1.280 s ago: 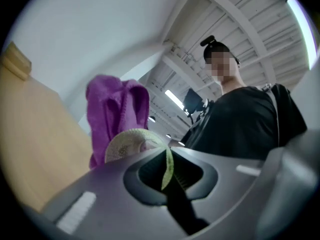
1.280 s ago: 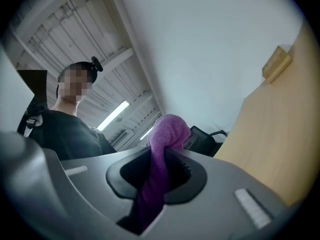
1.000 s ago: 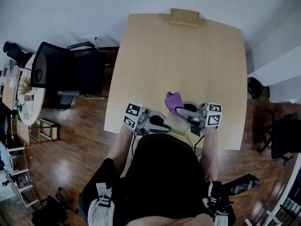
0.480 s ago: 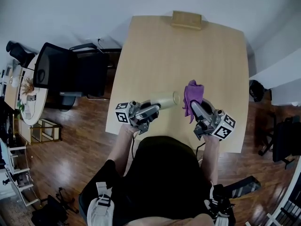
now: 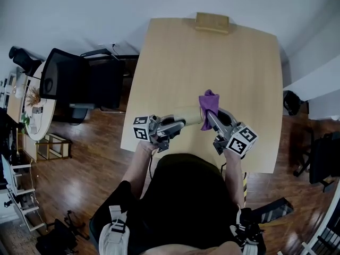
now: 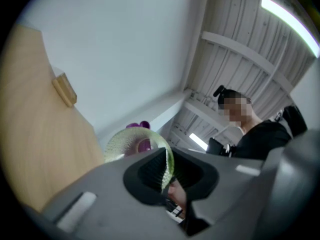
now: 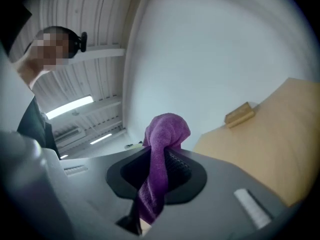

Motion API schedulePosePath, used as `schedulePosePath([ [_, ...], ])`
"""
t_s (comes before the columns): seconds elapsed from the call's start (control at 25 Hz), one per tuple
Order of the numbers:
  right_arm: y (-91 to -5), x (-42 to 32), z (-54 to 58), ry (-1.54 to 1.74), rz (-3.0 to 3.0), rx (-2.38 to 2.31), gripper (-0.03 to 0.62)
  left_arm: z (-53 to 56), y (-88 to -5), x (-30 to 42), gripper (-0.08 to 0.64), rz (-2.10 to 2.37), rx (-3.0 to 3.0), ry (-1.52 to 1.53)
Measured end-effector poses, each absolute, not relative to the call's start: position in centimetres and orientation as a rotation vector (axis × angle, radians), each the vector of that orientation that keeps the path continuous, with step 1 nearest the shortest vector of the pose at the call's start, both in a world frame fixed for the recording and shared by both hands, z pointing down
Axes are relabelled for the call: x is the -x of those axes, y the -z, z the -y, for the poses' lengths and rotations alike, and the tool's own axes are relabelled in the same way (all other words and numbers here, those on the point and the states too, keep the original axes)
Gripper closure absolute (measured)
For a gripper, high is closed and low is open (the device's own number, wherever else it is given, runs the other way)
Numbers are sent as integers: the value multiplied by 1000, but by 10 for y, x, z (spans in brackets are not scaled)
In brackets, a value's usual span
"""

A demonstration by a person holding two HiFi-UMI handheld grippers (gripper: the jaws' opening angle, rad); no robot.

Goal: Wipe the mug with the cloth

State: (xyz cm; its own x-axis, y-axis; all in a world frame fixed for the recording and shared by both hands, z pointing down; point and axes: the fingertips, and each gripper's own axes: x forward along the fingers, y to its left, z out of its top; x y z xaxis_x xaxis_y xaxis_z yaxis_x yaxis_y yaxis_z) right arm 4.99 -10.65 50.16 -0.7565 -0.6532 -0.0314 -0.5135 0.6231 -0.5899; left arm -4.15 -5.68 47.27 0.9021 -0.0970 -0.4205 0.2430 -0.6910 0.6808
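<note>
A pale green glass mug [image 5: 186,112] lies on its side in the air over the table's [image 5: 212,57] near edge. My left gripper [image 5: 180,122] pinches its rim, which runs between the pads [image 6: 159,170]; the jaws are opening slightly. The mug's textured wall [image 6: 131,145] fills the left gripper view above the jaws. My right gripper [image 5: 210,116] is shut on a purple cloth [image 5: 208,104], whose bunched end [image 7: 163,134] sticks up past the jaws. That end touches the mug's open mouth, and a bit of the cloth [image 6: 139,126] shows behind the glass.
A small wooden block [image 5: 212,22] sits at the table's far edge. A black office chair [image 5: 79,81] stands left of the table, and a round side table [image 5: 26,110] with clutter stands further left. Wood floor surrounds the table.
A second ago both grippers were close together low at the table's edge. They then moved apart, and now the right gripper has brought the cloth back left against the mug's mouth.
</note>
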Motion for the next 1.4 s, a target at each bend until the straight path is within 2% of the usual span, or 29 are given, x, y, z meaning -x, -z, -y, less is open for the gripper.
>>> schedulePosePath([
  [0.24, -496, -73, 106, 832, -2529, 1042, 531, 69, -476, 56, 518, -29, -2245, 620],
  [0.48, -448, -43, 91, 615, -2641, 853, 531, 68, -474, 44, 518, -46, -2270, 585],
  [1.0, -518, -45, 117, 837, -2626, 1053, 531, 63, -483, 56, 518, -15, -2288, 530],
  [1.4, -447, -43, 96, 629, -2614, 797, 531, 73, -490, 49, 518, 16, -2275, 540],
])
